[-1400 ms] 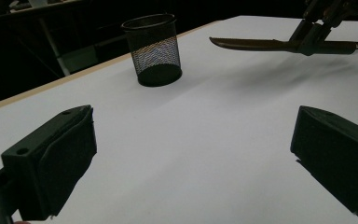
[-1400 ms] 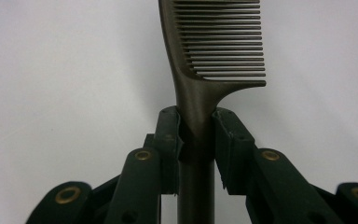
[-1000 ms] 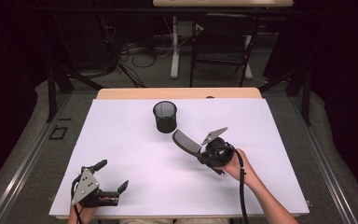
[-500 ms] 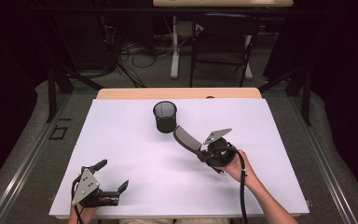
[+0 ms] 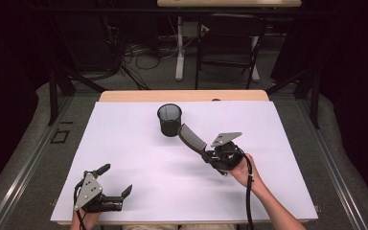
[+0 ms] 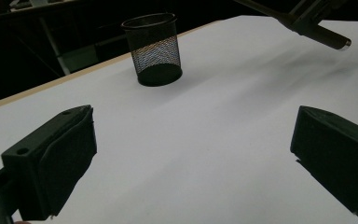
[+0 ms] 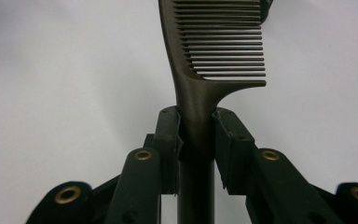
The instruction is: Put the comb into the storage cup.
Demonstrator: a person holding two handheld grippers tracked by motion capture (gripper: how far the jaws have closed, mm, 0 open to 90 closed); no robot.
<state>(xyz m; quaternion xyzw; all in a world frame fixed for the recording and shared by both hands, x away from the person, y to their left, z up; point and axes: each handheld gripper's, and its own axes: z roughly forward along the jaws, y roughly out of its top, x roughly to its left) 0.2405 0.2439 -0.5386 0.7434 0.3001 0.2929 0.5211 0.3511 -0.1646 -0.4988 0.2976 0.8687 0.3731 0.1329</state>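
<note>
A dark comb [image 5: 191, 137] [image 7: 214, 51] is clamped by its handle in my right gripper [image 5: 206, 154] [image 7: 196, 128], which is shut on it. The comb is held above the table, toothed end pointing up-left toward the black mesh cup [image 5: 169, 119] [image 6: 154, 49], its tip just right of the cup. My left gripper [image 5: 115, 181] [image 6: 191, 144] rests low near the table's front left edge, jaws wide apart with nothing between them. In the left gripper view the comb's handle end [image 6: 328, 38] shows at the top right.
A white sheet [image 5: 124, 143] covers the table, with a strip of bare wood [image 5: 182, 96] along the far edge. Beyond the table are a chair [image 5: 227, 43], table legs and cables on the dark floor.
The right gripper with the comb has tilted slightly, bringing the comb's tip a little closer to the cup. The left gripper has not moved.
</note>
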